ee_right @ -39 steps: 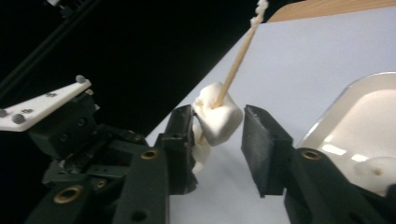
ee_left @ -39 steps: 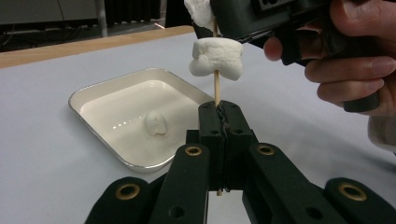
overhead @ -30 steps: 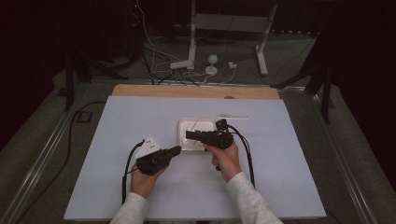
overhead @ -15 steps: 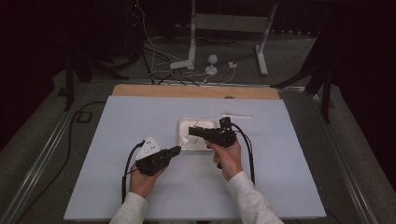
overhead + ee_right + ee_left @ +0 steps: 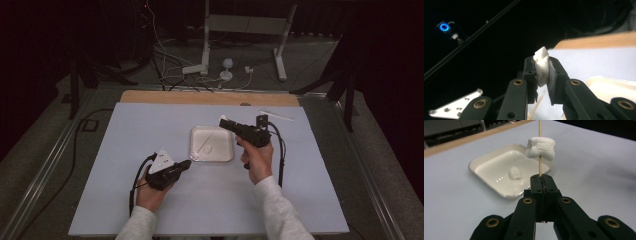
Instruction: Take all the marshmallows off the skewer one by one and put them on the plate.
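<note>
1. A pale blue desk (image 5: 150, 130) with a wooden strip along its far edge carried a shallow white square tray (image 5: 198, 152) near its middle.
2. The left gripper (image 5: 186, 163) lay low over the desk just beside the tray's near left corner, held by the person's left hand (image 5: 148, 192), with its grey three-cornered plate on top.
3. In the left gripper view its jaws were pressed together on a thin wooden skewer (image 5: 540, 167), which rose straight away from the tips.
4. A white marshmallow (image 5: 541, 148) was threaded on that skewer a little beyond the jaw tips, clear of them.
5. A small white marshmallow piece (image 5: 515, 173) lay loose inside the tray, near its centre.
6. The right gripper (image 5: 226, 123) was held up by the right hand (image 5: 257, 159) over the tray's far right corner, raised off the desk, its tip pointing left.
7. In the right gripper view its jaws were nearly closed on a second marshmallow (image 5: 542, 67), squeezed flat between them and sticking out past the tips.
8. A cable trailed from each gripper back toward the person.
9. One more thin white stick (image 5: 276, 115) lay on the desk near the far right, well apart from the tray.
</note>
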The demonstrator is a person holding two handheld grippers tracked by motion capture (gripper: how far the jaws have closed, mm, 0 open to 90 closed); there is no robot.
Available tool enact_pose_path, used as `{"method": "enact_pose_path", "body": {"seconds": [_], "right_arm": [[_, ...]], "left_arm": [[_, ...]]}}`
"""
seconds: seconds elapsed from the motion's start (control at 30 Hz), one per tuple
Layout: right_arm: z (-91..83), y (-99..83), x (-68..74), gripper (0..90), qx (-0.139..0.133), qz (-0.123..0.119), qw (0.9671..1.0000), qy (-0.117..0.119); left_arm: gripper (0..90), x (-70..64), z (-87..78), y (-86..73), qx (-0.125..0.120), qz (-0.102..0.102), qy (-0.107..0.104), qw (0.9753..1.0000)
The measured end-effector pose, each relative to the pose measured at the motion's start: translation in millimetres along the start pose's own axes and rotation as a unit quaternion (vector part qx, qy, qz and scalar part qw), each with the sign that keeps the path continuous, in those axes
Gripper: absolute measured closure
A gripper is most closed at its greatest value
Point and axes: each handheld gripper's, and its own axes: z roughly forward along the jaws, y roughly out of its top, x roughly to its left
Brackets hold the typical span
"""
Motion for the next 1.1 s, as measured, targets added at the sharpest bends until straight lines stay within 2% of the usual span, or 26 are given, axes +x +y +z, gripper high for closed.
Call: {"method": "enact_pose_path", "body": {"seconds": [0.1, 0.27, 0.37, 0.4, 0.5, 0.77, 1.07, 1.1], "right_arm": [[-7.8, 7.7, 0.9, 78.4, 0.015, -0.026, 0.9994, -0.018], [-5.2, 4.2, -3.5, 76.8, 0.031, -0.036, 0.9981, -0.038], [2.1, -1.7, -5.4, 76.1, 0.051, -0.050, 0.9958, -0.057], [6.7, -4.9, -5.7, 75.7, 0.063, -0.064, 0.9932, -0.073], [10.6, -7.6, -6.8, 75.2, 0.070, -0.070, 0.9916, -0.083], [27.2, -22.0, -16.4, 73.8, 0.107, -0.076, 0.9834, -0.125], [40.5, -34.2, -28.5, 73.2, 0.136, -0.068, 0.9781, -0.142], [43.3, -36.3, -31.1, 72.3, 0.142, -0.066, 0.9767, -0.147]], "left_arm": [[90.0, 1.1, -2.2, 3.2, -0.014, -0.009, 0.000, 0.9999], [90.0, -0.7, 0.1, 3.3, -0.013, -0.012, 0.003, 0.9998], [90.0, 0.0, 1.3, 3.0, -0.012, -0.015, 0.003, 0.9998], [90.0, 0.2, 1.5, 2.8, -0.011, -0.016, 0.004, 0.9998], [90.0, 0.5, 1.1, 2.9, -0.013, -0.018, 0.003, 0.9997], [90.0, 0.9, 1.9, 3.1, -0.017, -0.023, 0.001, 0.9996], [90.0, 2.0, 2.2, 3.0, -0.021, -0.030, -0.003, 0.9993], [90.0, 2.0, 2.3, 3.0, -0.021, -0.031, -0.003, 0.9993]]}}
